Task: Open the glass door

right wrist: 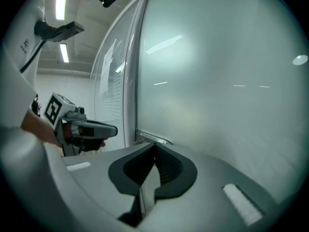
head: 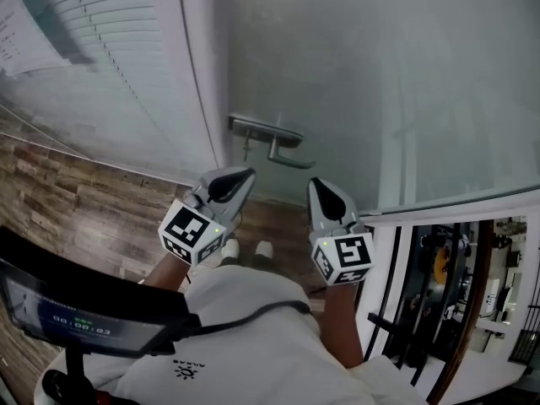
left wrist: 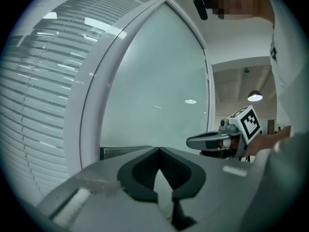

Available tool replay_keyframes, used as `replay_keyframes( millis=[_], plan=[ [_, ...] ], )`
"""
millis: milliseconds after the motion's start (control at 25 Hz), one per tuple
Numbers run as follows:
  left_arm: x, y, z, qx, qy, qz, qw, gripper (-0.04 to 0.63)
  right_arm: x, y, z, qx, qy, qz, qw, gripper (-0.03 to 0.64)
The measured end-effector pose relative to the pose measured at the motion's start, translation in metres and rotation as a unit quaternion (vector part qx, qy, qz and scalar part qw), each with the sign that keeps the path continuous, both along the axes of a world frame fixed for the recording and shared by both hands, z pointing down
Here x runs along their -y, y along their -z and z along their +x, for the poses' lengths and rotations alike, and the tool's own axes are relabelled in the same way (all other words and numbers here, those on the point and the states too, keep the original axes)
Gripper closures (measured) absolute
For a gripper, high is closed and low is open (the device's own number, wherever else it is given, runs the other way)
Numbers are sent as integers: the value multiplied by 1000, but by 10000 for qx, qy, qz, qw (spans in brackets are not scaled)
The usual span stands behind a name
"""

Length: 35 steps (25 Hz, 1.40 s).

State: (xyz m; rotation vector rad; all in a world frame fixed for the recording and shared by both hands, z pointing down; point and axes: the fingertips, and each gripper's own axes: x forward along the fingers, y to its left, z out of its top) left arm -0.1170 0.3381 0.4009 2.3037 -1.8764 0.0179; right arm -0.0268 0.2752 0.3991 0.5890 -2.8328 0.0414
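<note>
Head view only:
- blinds (head: 93,49) at 10 o'clock
- plank floor (head: 76,201) at 8
- a screen (head: 72,315) at 7
- shoes (head: 245,249) low at centre

A white frame (head: 202,66) runs between the blinds and the frosted door (head: 380,83), which fills 12 to 3 o'clock. The handle (head: 272,139) is a metal lever on a plate. It sits at the door's left edge, just right of the frame, with its tip pointing to about 4 o'clock. This is the only view that shows the lever whole.

The left gripper (head: 239,178) is at 7 o'clock of the handle and the right gripper (head: 319,186) at 5 o'clock. Both are near the handle and neither touches it.

Left gripper view: blinds at 9 and door pane at 12. The right gripper is side-on at 3 with its marker cube showing. A ceiling lamp (left wrist: 255,96) at 2 shows in this view alone.

Right gripper view: the left gripper is side-on at 9 and the door pane fills 12 to 3. A strip of metal shows just above the jaws, and the lever cannot be made out.

Left gripper: jaws pressed together, tips meeting, nothing between them and nothing touched.

Right gripper: jaws likewise pressed together, empty, clear of door and handle.
</note>
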Motion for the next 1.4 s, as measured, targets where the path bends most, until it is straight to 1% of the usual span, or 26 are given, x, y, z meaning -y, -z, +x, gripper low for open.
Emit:
replay_keyframes(
  millis=[120, 240, 360, 440, 480, 600, 680, 800, 840, 880, 920, 1040, 1160, 1240, 1360, 1400],
  plan=[
    [6, 3, 4, 19, 126, 4, 9999, 591, 11, -13, -3, -437, 146, 453, 9979, 607],
    [8, -1, 10, -13, 260, -125, 9996, 591, 17, -26, -8, -859, 437, 847, 9917, 602],
    [12, -5, 12, 37, 420, -112, 9990, 589, 22, -40, -15, -1303, 786, 1195, 9811, 501],
    [13, -9, 13, 54, 509, -165, 9986, 591, 25, -50, -18, -1602, 1003, 1465, 9710, 447],
    [13, -11, 14, 50, 541, -219, 9983, 589, 27, -56, -21, -1770, 1112, 1600, 9647, 416],
    [13, -13, 14, 26, 627, -301, 9976, 591, 30, -81, -31, -2321, 1488, 1903, 9422, 369],
    [15, -11, 13, 32, 702, -219, 9973, 589, 32, -93, -36, -2574, 1657, 2073, 9292, 357],
    [16, -10, 10, 41, 790, -182, 9967, 591, 38, -99, -44, -2676, 1570, 2382, 9203, 353],
    [15, -10, 9, 40, 813, -191, 9965, 591, 40, -99, -46, -2669, 1470, 2502, 9190, 368],
    [14, -10, 8, 39, 831, -200, 9963, 589, 43, -98, -47, -2642, 1350, 2619, 9184, 405],
    [13, -10, 8, 39, 845, -206, 9962, 589, 46, -97, -48, -2598, 1241, 2707, 9186, 440],
    [11, -10, 7, 48, 869, -228, 9959, 589, 48, -94, -48, -2458, 1086, 2810, 9213, 440],
    [8, -12, 5, 57, 878, -260, 9958, 589, 47, -95, -48, -2309, 1084, 2675, 9292, 440],
    [7, -12, 4, 52, 885, -268, 9957, 591, 47, -98, -48, -2139, 1048, 2348, 9424, 440],
    [2, -15, 0, 25, 912, -302, 9954, 591, 47, -111, -51, -1585, 988, 1433, 9719, 437],
    [0, -16, 0, 20, 909, -315, 9954, 591, 47, -115, -52, -1413, 980, 1185, 9779, 437]
  ],
)
